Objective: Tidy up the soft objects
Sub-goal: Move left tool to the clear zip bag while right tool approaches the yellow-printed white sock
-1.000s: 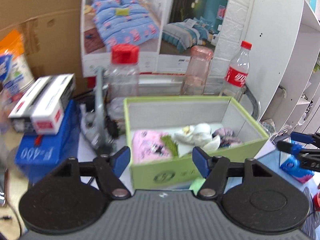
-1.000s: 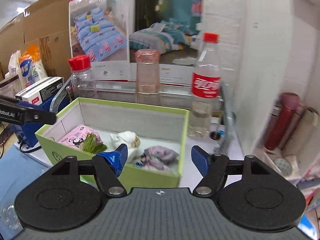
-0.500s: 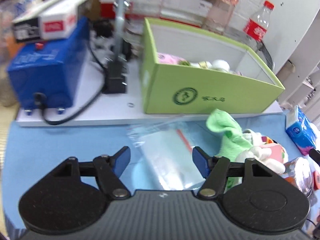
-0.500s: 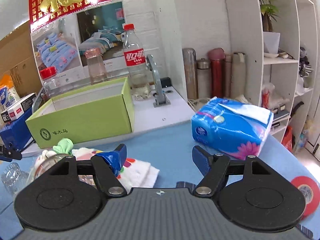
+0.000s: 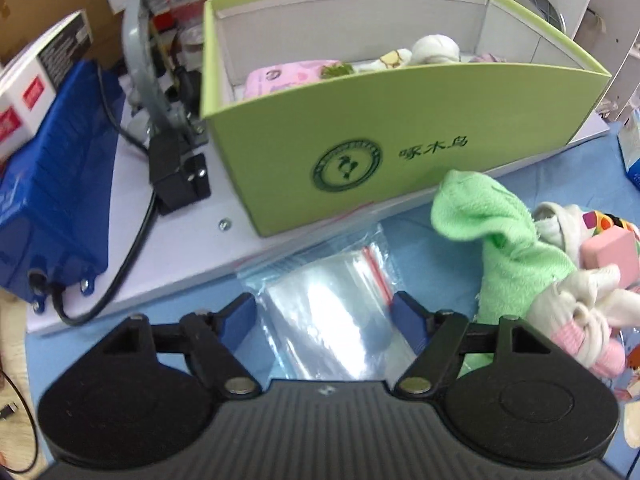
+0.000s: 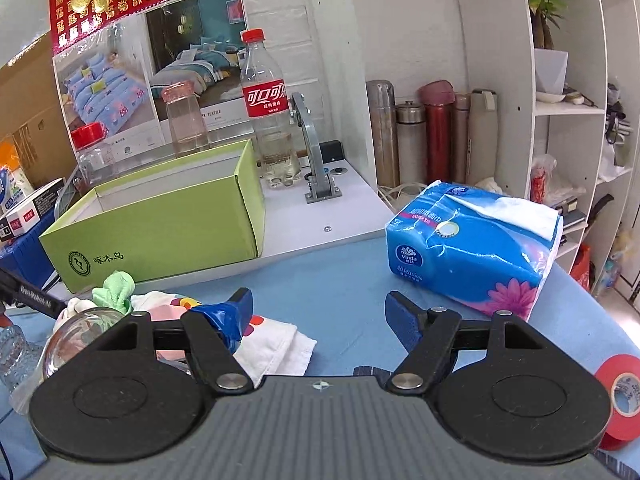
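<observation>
Now the left gripper [image 5: 324, 312] is tilting down from the green box [image 5: 384, 120] toward the blue table, its jaws opening astride the clear zip bag [image 5: 328, 308] without pressing it. The right gripper [image 6: 318, 312], jaws spread and empty, is facing the tissue pack [image 6: 472, 248]. The green cloth [image 5: 496, 236] and sock pile are lying just right of the bag, awaiting pickup.

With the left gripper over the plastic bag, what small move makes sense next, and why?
Probably lower a little further and close on the bag. The left gripper has its jaws opening, the bag lies flat between the fingers, not yet pinched. The green cloth and other soft items still sit outside the box.
</observation>
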